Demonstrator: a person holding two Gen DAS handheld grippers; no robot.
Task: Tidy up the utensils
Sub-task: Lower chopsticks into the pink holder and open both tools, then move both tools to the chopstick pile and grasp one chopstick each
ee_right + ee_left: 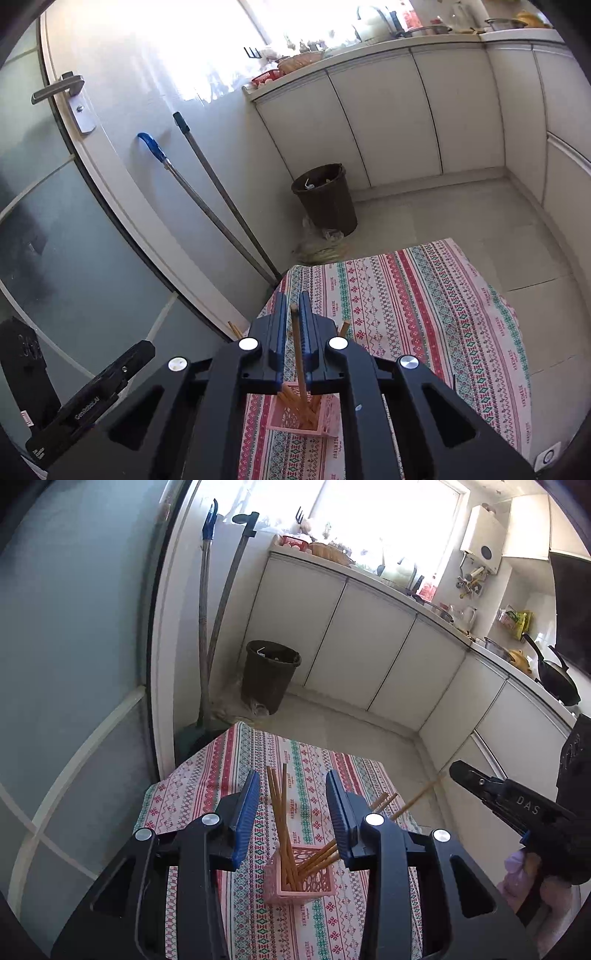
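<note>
Chopsticks [280, 812] stand bunched in the pink basket [299, 890] on the table [207, 775], seen from my left wrist. My left hand-held gripper [293, 812] hangs above the basket, released, its blue pads wide of the sticks and touching none. Several more sticks lean out to the right over the basket's rim. At the right edge my right hand-held gripper [456, 768] comes in clenched, with one chopstick slanting down from its tip toward the basket.

From my right wrist, the right hand-held gripper [294, 310] grasps a single chopstick [298, 350] between nearly closed pads, its lower end reaching into the basket [325, 417] among the others. The cloth around the basket shows no loose sticks. I judge the sorting nearly done: this stick needs letting go, and the leaning ones perhaps tidying.
</note>
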